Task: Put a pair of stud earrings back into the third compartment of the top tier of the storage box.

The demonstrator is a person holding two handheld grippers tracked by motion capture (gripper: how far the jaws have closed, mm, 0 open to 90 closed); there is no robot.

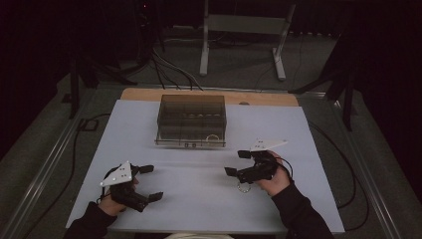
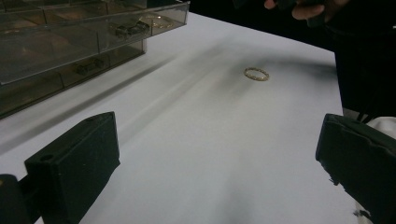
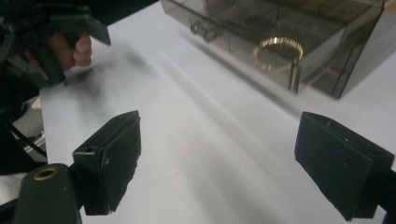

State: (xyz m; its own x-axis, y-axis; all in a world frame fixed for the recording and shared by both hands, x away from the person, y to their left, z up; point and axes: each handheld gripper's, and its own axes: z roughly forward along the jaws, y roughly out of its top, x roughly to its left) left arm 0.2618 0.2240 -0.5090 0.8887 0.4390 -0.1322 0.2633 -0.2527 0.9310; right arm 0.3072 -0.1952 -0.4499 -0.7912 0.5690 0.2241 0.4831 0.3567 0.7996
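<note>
Both grippers sat low over the white table (image 1: 199,199) with jaws spread wide and nothing between them: my left gripper (image 1: 144,183) and my right gripper (image 1: 237,163). I saw a small gold ring (image 1: 243,187) lying flat just beneath the right gripper. Ahead of both stood the smoky drawer box (image 1: 191,119), another ring (image 3: 277,53) in its front drawer.

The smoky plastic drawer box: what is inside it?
Inside the smoky drawer box, a gold ring lies in a front compartment. Small items sit in the back row; tinted walls blur what they are.

Dim room, grey floor (image 1: 239,74), metal stand (image 1: 244,30), cables (image 1: 169,69) behind the table.
</note>
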